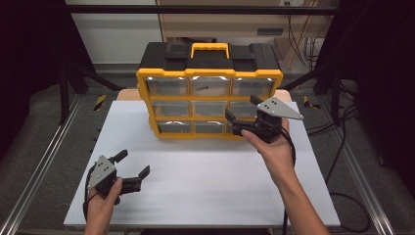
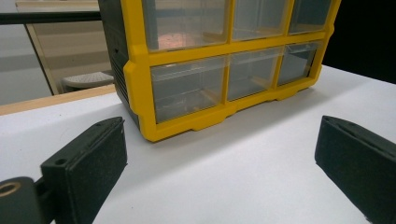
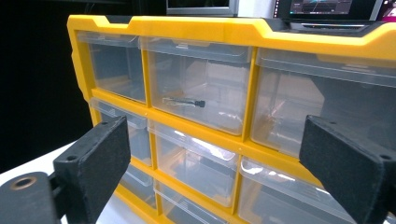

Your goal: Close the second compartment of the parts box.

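Note:
A yellow-and-black drawer cabinet (image 1: 210, 73) (image 2: 140, 74) (image 3: 243, 35) stands at the back middle of the white table (image 1: 195, 171). It has three rows of clear drawers and a yellow handle (image 1: 209, 48) on top. A small dark pen-like item (image 1: 204, 88) (image 3: 186, 102) lies in the top middle drawer. My right gripper (image 1: 242, 108) (image 3: 212, 158) is open in front of the cabinet's right-hand drawers, and nothing lies between its jaws. My left gripper (image 1: 133, 164) (image 2: 219, 149) rests open near the table's front left, pointing toward the cabinet, with nothing in it.
Metal rails (image 1: 44, 156) run along both sides of the table. Cables (image 1: 337, 122) lie on the floor at the right. A wooden board edge (image 2: 51, 100) shows behind the table. Bare white tabletop stretches between the two grippers.

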`<state>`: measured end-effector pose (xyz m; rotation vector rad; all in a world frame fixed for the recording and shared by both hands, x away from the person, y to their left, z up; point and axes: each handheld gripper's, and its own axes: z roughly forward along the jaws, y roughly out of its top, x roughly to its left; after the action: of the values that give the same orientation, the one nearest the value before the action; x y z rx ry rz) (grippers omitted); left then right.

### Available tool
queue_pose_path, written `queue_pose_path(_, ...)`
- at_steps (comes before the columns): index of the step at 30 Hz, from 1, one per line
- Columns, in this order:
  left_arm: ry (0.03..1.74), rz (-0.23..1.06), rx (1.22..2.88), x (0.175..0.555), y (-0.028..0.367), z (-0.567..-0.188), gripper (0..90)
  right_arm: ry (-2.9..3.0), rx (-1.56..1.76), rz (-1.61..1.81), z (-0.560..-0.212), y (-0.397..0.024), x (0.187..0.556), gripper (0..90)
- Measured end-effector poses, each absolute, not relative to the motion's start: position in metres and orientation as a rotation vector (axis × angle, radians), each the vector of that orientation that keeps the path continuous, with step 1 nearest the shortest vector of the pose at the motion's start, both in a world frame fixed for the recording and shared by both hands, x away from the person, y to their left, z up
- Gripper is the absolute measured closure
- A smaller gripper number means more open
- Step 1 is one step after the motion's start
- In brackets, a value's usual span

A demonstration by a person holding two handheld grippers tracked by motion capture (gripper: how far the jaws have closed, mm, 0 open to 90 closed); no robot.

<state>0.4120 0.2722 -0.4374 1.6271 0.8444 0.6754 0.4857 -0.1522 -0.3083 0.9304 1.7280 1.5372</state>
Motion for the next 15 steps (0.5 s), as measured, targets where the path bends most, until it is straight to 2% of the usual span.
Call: queue_pose_path(15, 0.846, 0.675, 1.622, 0.412, 0.273, -0.437, 2.2, 1.705, 0.938, 1.533, -0.318, -0.175, 0.475, 5.9)
